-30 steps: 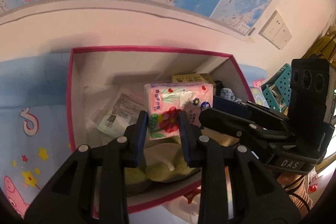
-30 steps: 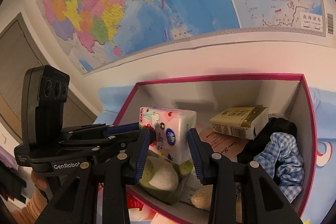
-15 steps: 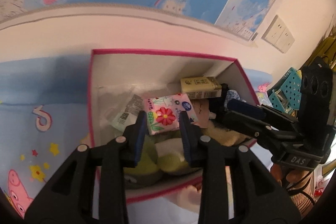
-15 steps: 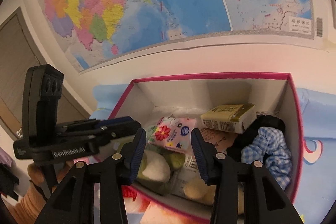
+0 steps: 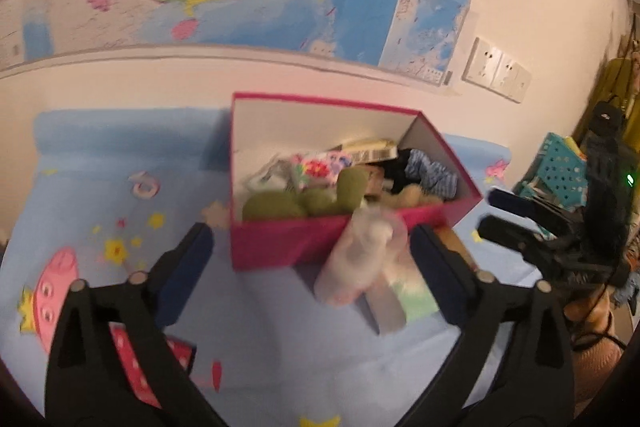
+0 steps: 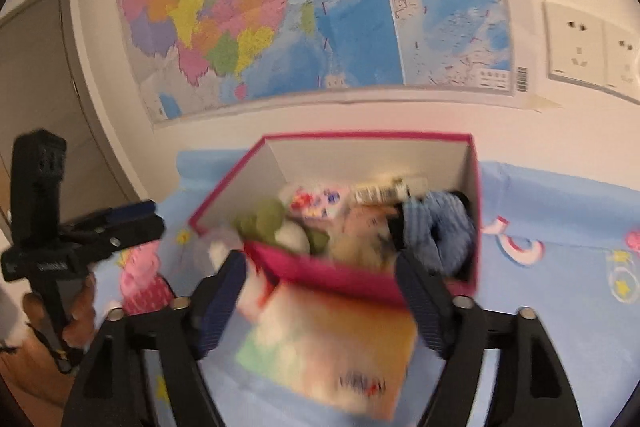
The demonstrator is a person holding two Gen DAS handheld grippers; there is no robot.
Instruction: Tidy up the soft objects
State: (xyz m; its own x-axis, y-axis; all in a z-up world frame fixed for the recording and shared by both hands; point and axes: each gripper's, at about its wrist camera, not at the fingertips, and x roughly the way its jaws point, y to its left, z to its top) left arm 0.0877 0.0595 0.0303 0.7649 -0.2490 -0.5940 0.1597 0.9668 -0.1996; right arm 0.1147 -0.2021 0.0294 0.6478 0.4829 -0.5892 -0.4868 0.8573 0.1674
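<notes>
Soft things filled most of the pink box (image 5: 320, 251), which stood on the blue mat (image 5: 120, 163) against the wall: a flowered tissue pack (image 5: 316, 167) lay near the back, green plush pieces (image 5: 304, 199) were in front of it, and a blue checked cloth (image 5: 434, 175) was at the right end. Outside, just before the front wall of the box, a pale plush toy (image 5: 360, 263) leaned against it, and a flat orange and green packet (image 6: 332, 343) lay beside this toy on the mat.

Both tools were empty. The jaws of the left gripper (image 5: 312, 267) were opening wide, and its fingers pressed on nothing; the plush toy and the box front only showed in the gap behind them. The jaws of the right gripper (image 6: 320, 303) were opening too, with the packet under them but not touched, as far as the blur allowed me to see.

Probably the step in hand was to fetch one of the things that remained outside. To do it well, I think the jaws should be fully spread before going down, one gripper should take the toy at its thick middle, and it should be lifted clear of the box wall before it is carried over. The box looked nearly full, so the toy should be placed on a low spot.
</notes>
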